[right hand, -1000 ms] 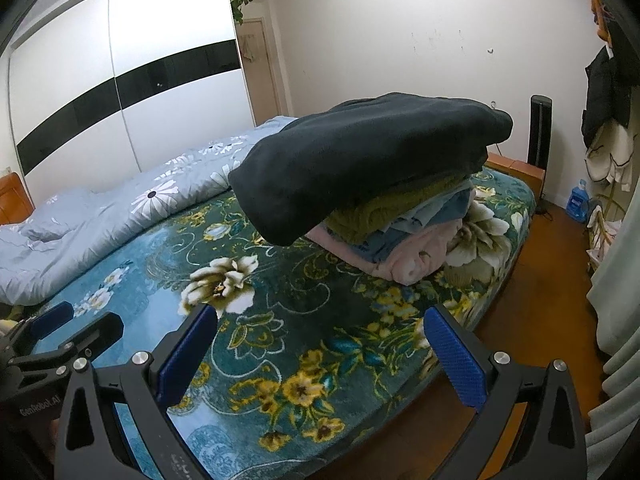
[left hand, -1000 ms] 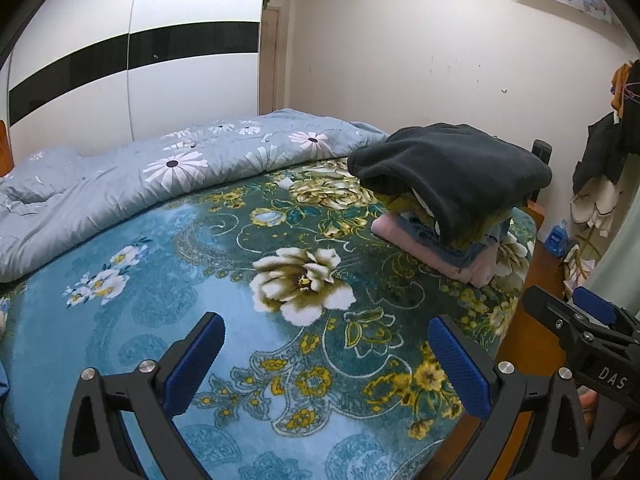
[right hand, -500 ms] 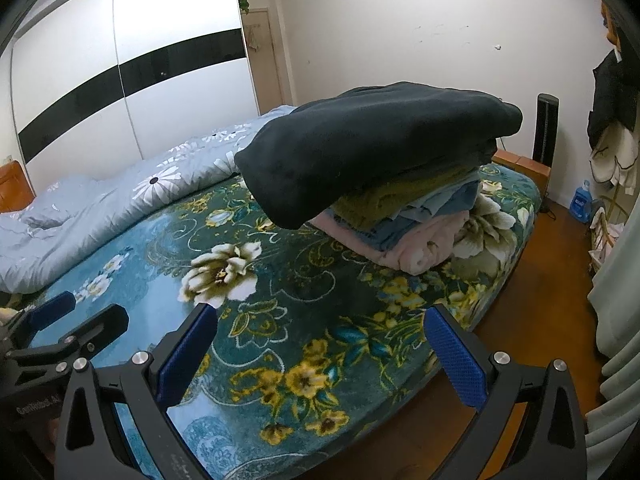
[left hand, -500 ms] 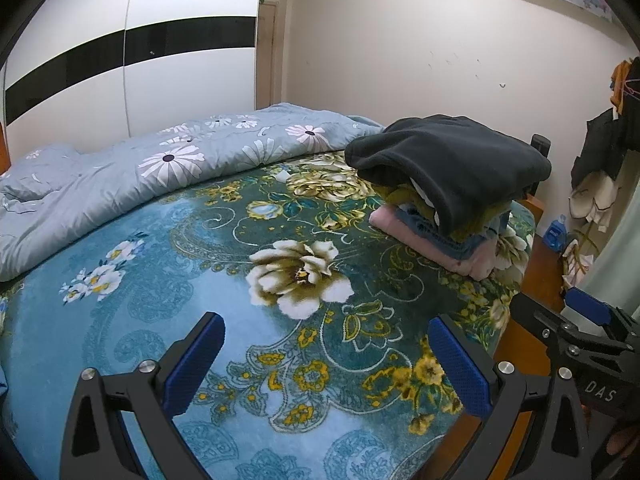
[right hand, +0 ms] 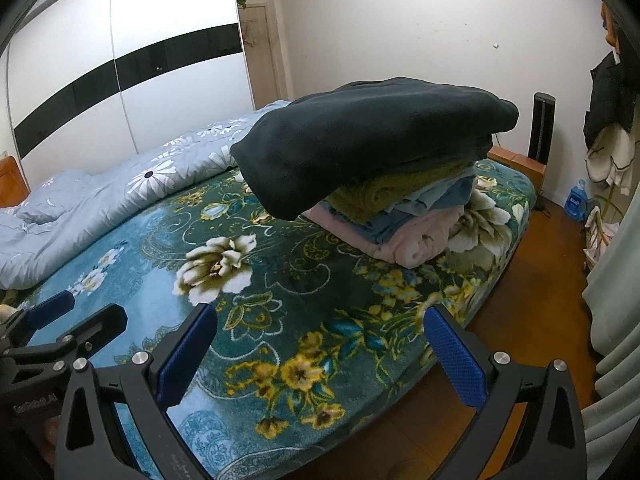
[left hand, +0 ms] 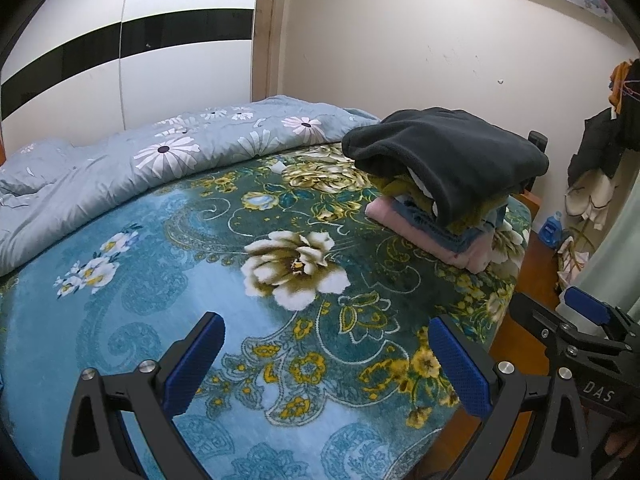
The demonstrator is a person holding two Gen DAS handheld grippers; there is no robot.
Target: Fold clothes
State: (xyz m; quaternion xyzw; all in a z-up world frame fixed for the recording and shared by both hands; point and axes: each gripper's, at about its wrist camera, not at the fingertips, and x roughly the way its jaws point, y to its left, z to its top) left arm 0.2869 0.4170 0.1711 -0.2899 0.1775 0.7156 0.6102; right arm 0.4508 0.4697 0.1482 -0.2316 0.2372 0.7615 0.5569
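Both tools are empty. The left gripper point(left hand: 326, 354) has its fingers spread wide with nothing between the blue pads point(left hand: 194, 362); the right gripper point(right hand: 320, 354) is likewise spread wide and holds nothing. Each hangs over the near part of the floral blanket point(right hand: 256, 320), close to its edge.

The task's thing is the stack of folded clothes point(right hand: 384, 184). It lies ahead of the right gripper's fingers, a little beyond the tips and toward the right-hand finger. From the left gripper it sits further off, ahead and beyond the right-hand finger.

Composition, top to bottom: a dark fleece garment point(right hand: 360, 136), an olive knit point(right hand: 384, 192), blue layers point(right hand: 432, 200), and a pink plush garment point(right hand: 420, 240) at the base.

Handling, as judged:
- All pieces appear soft and limp; none will keep its shape when lifted.
- The fleece looks thick and fairly heavy for cloth. Its near-left end overhangs the stack unsupported and droops.
- Pile surfaces should give the pads good purchase; slipping is unlikely.
- Nothing is fragile.

Recommended hold: pinch the fleece at its overhanging folded edge, one gripper at each corner, taking all its layers together. A single-point grip would likely let it unfold. No unfolded garment is visible on the blanket; the grey-blue duvet point(left hand: 120, 176) lies beyond.
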